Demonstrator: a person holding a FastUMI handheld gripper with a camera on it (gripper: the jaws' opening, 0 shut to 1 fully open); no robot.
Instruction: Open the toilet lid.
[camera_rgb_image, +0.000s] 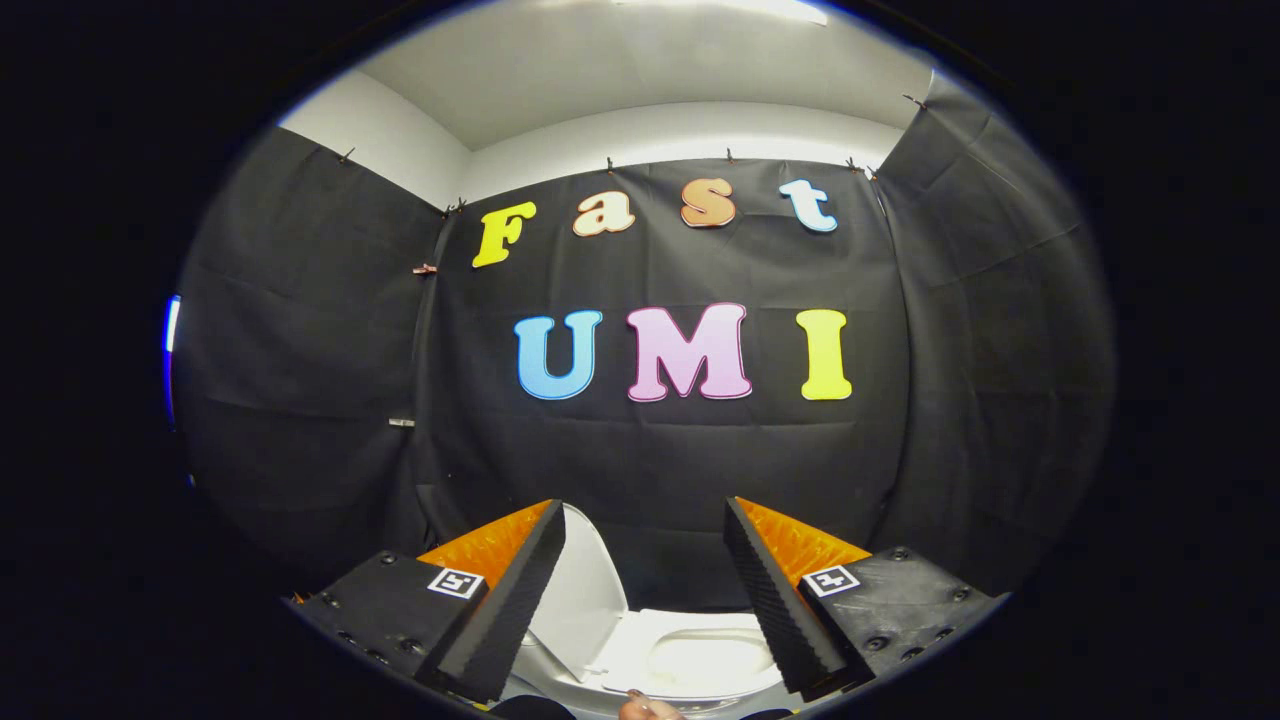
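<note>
Toilet lid (585, 590): white, raised upright, standing beside inner edge of left finger, low in front of black cloth wall (660, 460). Toilet bowl (700, 660): white, uncovered, lying between and below fingers. Gripper (645, 600): fingers spread wide apart, clamping nothing, aimed over bowl. Fingertip of person (640, 708): at near rim of bowl.

Black cloth wall (660, 460) hangs below a white ceiling (620, 70).

White toilet lid (590, 590) raised upright beside the open bowl (710, 660).
</note>
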